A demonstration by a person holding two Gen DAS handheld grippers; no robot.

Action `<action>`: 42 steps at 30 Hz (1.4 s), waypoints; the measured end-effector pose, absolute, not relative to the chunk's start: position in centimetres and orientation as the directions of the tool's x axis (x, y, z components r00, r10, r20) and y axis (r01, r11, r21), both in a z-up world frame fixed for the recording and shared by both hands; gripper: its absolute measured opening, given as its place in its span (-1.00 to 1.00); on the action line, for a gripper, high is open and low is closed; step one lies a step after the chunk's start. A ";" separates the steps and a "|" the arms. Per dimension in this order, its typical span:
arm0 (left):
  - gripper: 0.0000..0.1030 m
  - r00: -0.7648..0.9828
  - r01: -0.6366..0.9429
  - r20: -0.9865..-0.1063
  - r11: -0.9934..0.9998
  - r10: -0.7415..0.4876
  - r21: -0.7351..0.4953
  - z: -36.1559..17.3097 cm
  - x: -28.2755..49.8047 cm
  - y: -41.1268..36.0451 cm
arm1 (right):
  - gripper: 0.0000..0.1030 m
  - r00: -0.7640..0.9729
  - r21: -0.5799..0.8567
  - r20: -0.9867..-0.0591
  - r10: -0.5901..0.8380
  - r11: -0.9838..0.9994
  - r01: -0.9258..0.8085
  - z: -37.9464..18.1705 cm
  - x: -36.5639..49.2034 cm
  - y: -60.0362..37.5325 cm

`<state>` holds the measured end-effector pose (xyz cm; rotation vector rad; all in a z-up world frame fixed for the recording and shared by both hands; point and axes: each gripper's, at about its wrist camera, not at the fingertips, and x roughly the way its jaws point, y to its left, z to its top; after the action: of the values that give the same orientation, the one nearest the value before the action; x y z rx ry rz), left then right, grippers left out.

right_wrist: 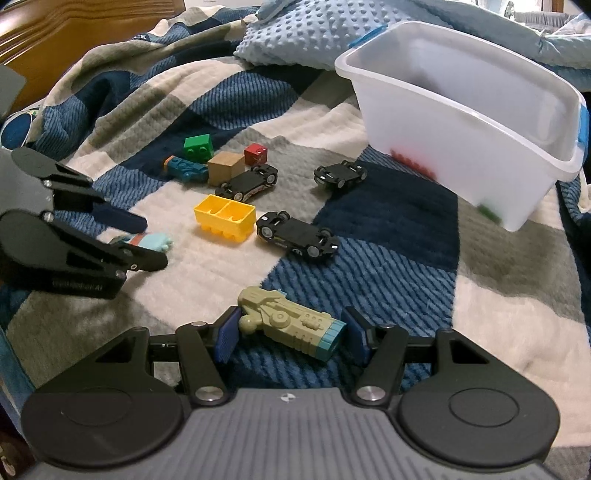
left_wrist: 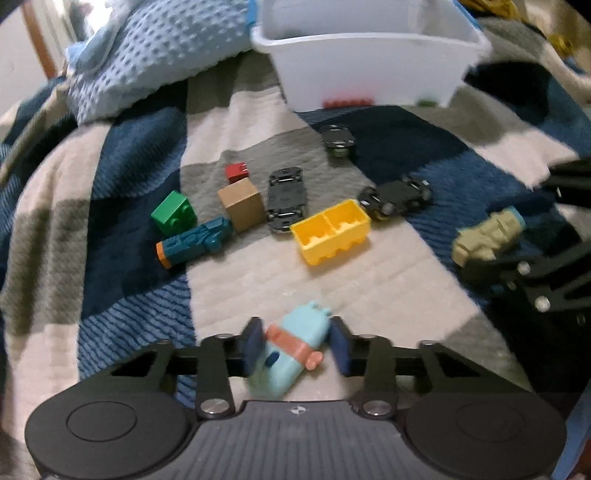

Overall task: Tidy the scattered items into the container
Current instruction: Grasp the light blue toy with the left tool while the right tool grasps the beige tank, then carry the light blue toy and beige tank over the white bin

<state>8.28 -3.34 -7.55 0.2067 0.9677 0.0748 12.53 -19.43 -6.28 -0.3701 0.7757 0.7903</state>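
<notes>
left gripper (left_wrist: pixel 297 347) pinching pale blue toy (left_wrist: pixel 291 350) | right gripper (right_wrist: pixel 290 334) clamps olive toy (right_wrist: pixel 291 321) | both near side of white bin (right_wrist: pixel 461 110), lifted for dropping in

3 toy cars (right_wrist: pixel 297 235) before bin (right_wrist: pixel 461 122) (rim open)

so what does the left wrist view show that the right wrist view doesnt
Only the left wrist view shows the light blue toy whole, lying between the left gripper pads. Only the right wrist view shows the wooden headboard and the full olive toy blaster between the right gripper pads. Both show the white bin, yellow brick and three overturned toy cars.
</notes>
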 end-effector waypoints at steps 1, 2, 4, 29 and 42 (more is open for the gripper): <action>-0.28 0.561 0.023 -0.811 0.976 0.166 0.216 -7.5 8.1 -3.6 | 0.21 0.456 -0.020 -0.740 0.495 0.661 -0.750 -6.2 12.5 -19.4; -0.32 0.556 0.015 -0.813 0.976 0.172 0.217 -7.3 7.9 -3.9 | 0.21 0.459 -0.020 -0.737 0.495 0.664 -0.748 -6.1 12.4 -19.5; -0.36 0.552 0.001 -0.814 0.976 0.182 0.220 -7.1 7.3 -4.2 | 0.21 0.465 -0.016 -0.734 0.495 0.672 -0.740 -6.0 12.4 -19.6; -0.33 0.584 0.047 -0.794 0.969 0.169 0.241 -6.9 4.3 -4.0 | 0.21 0.513 -0.005 -0.682 0.520 0.699 -0.715 -3.9 11.0 -20.9; -0.69 0.585 -0.075 -0.754 0.945 0.300 0.319 -6.0 4.6 -4.0 | 0.21 0.524 -0.003 -0.680 0.513 0.712 -0.702 -4.1 11.0 -21.2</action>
<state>4.61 -4.03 -5.95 0.2653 0.9230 0.2218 10.98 -21.22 -4.10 -0.2938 0.7081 0.7393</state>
